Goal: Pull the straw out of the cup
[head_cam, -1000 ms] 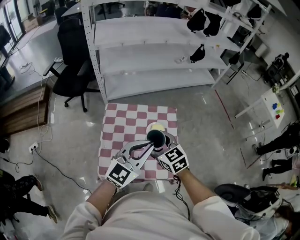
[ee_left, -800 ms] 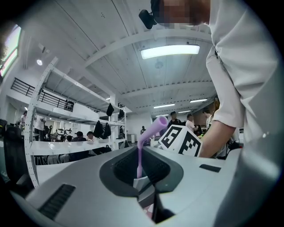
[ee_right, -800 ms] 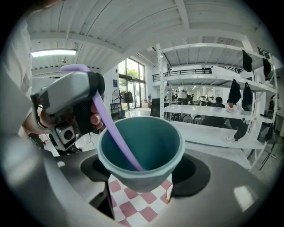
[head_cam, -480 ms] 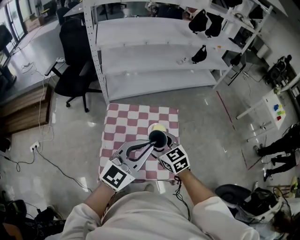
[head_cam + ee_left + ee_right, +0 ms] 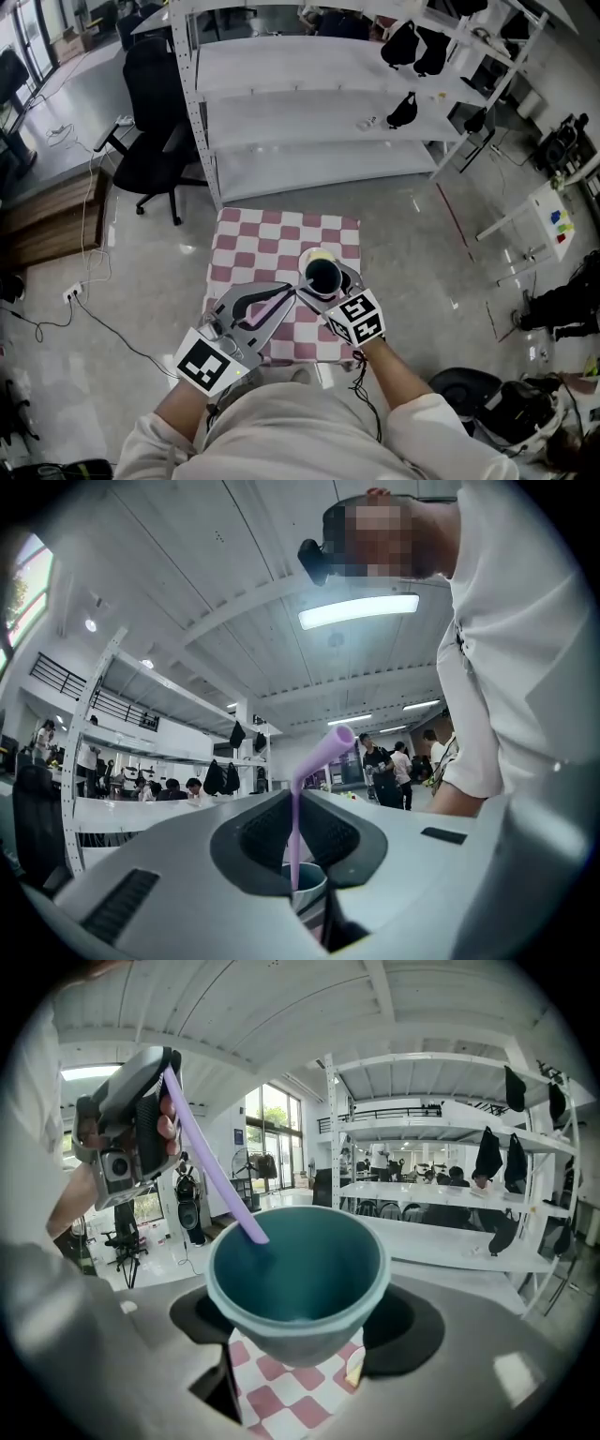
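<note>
- Found the left gripper (image 5: 296, 841) clenched on the purple straw (image 5: 296, 808), with its pads on the straight shaft below the bend.
- Found the right gripper (image 5: 300, 1326) grasping the teal cup (image 5: 298, 1269) by its wall, over the checkered table (image 5: 253, 244).
- Noted the straw's lower end inside the cup, at the rim side facing the left gripper.
- Noted the long axis slanting from the cup up to the left gripper.
- Judged the coming pull to run along that axis, up and away from the right gripper, with the left gripper alone on the straw.
</note>
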Available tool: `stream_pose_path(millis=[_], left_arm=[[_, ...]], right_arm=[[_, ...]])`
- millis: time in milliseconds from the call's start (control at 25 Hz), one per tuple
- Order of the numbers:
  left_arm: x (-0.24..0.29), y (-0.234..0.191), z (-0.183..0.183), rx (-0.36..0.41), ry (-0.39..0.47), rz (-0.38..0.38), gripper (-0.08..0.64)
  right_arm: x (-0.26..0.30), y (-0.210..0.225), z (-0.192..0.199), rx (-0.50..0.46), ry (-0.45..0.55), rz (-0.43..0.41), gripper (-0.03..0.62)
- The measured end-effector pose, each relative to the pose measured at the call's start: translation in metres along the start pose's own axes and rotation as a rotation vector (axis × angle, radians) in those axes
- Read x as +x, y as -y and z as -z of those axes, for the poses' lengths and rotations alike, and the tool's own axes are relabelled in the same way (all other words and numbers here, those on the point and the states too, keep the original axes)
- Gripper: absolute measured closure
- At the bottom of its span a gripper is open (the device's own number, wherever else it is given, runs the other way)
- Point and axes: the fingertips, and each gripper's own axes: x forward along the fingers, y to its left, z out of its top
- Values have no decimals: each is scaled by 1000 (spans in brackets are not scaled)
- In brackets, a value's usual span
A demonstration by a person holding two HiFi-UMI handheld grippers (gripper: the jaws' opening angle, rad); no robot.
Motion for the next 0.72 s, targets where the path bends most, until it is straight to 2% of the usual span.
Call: stream_pose_path(millis=[360, 720], left_arm=[[-19, 13, -34, 100, -16, 36, 534], [-46, 10, -54, 158, -11, 3, 534]], right_arm=[[0, 0, 0, -9, -12, -3, 212], [0, -1, 6, -15, -21, -1, 212]])
